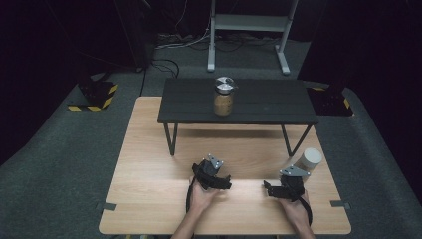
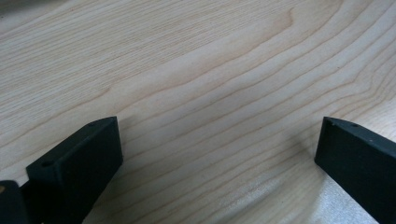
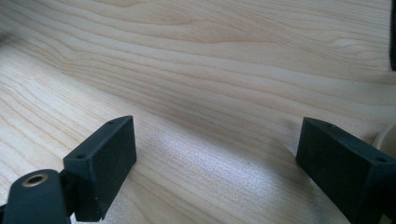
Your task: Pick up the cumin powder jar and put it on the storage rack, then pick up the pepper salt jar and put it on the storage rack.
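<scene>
**Here, both grippers rest low on the wooden table, nothing held**

Here the left gripper (image 1: 213,175) sits on the light wooden table (image 1: 149,164) near its front middle, held in the person's left hand (image 1: 201,196). In the left gripper view its two black jaws stand wide apart over bare wood grain, with nothing between them.

The right gripper (image 1: 278,188) lies toward the table's front right, held in the right hand (image 1: 294,209). In the right gripper view its jaws likewise stand well apart, close above the wood, and clamp nothing. A pale curved edge shows at the right border of that view, just beyond the right-hand jaw; what it is cannot be told from there.

A white cylindrical container (image 1: 309,160) lies tilted on the table just beyond the right gripper, near the table's right edge. Whether it touches the gripper cannot be told.

A jar (image 1: 223,97) with brownish contents and a silvery lid stands upright on the low black bench (image 1: 268,102) at the table's far side, well apart from both grippers.

No writing, brand or label can be read on the jar, the container or the grippers.
</scene>
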The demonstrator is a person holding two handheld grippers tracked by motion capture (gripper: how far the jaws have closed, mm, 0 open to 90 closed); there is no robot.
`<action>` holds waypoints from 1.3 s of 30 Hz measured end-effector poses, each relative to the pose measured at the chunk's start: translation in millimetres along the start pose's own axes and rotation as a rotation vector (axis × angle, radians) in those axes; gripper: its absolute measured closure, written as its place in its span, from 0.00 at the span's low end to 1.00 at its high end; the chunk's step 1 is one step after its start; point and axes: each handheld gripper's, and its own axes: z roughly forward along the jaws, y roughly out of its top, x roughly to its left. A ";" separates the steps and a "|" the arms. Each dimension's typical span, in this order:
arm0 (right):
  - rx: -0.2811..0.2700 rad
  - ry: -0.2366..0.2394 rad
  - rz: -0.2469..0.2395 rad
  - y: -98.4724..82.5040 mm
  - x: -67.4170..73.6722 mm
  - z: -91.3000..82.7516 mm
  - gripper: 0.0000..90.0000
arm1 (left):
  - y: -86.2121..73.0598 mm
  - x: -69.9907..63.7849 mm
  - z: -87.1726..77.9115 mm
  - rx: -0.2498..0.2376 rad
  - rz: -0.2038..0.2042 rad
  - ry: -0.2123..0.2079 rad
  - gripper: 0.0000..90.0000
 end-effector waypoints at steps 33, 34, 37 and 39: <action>-0.015 -0.021 0.055 -34.5 -12.3 -61.9 0.11 | -1.8 5.6 -0.9 -0.011 -0.018 -0.019 0.01; -0.016 -0.026 0.058 -36.2 -13.3 -64.3 0.11 | -1.8 5.6 -0.9 -0.011 -0.018 -0.019 0.01; -0.015 -0.042 0.086 -40.0 -17.9 -70.4 0.11 | -1.7 5.4 -0.8 -0.010 -0.018 -0.018 0.01; -0.012 -0.057 0.105 -41.4 -21.7 -72.5 0.11 | -1.7 5.4 -0.8 -0.010 -0.018 -0.018 0.01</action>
